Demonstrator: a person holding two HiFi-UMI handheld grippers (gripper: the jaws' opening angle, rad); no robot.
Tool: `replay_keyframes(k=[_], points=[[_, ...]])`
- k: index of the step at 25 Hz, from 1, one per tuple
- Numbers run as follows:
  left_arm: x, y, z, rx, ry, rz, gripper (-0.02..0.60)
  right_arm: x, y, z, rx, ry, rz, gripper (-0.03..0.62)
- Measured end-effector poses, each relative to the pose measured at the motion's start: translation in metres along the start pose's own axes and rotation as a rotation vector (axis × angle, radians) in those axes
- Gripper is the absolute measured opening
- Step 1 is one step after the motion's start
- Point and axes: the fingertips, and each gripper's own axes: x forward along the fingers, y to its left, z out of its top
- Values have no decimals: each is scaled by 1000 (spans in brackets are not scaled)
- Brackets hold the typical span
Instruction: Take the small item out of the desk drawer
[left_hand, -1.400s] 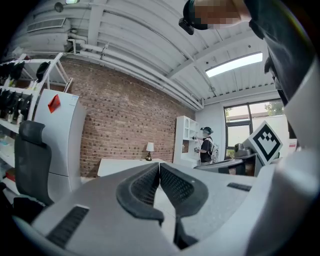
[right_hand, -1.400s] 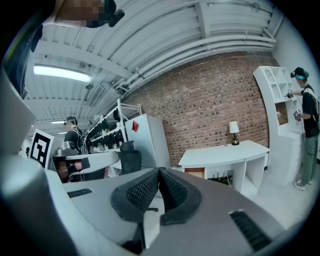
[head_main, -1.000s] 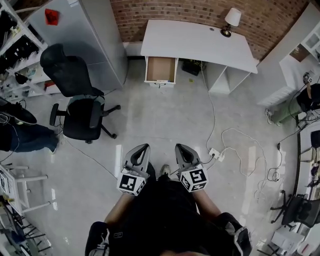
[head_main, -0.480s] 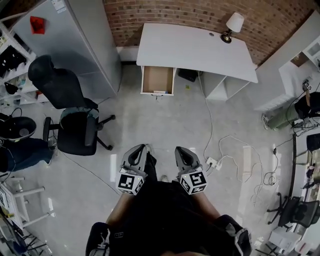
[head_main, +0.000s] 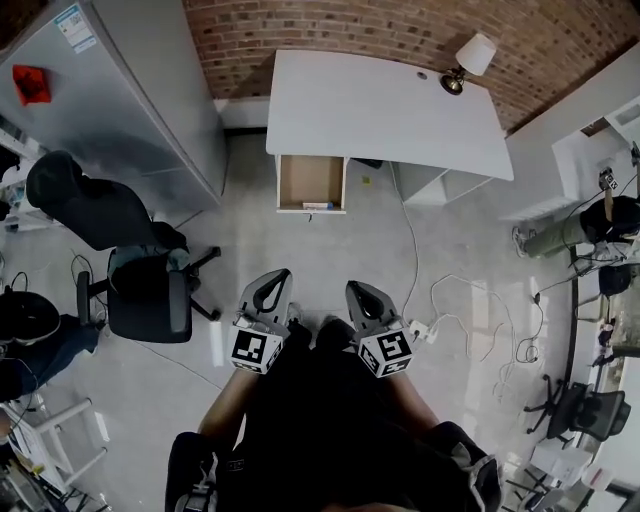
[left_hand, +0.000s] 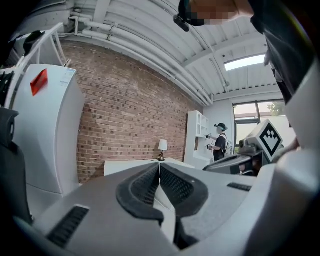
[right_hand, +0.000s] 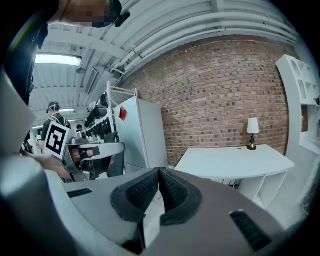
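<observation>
A white desk stands against the brick wall, with its drawer pulled out below the front edge. A small item lies at the drawer's front rim. My left gripper and right gripper are held side by side well short of the desk, over the floor. Both are shut with nothing between the jaws. The desk shows in the right gripper view beyond the shut jaws. In the left gripper view the jaws meet in front of the desk.
A black office chair stands on the left, beside a grey cabinet. A lamp sits at the desk's right end. White cables and a power strip lie on the floor to the right. White shelves stand at right.
The view has moved forward: the desk and drawer are closer and lower in the head view, the chair has slid left. Both grippers stay shut and side by side.
</observation>
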Motion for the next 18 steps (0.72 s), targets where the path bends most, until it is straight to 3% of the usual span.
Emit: replay_keyframes(k=[5, 18], points=[[40, 31, -9, -40, 38, 7, 11, 52, -30, 5, -1, 47, 10, 26], [189, 117, -37, -55, 117, 75, 11, 221, -141, -5, -105, 170, 167, 26]])
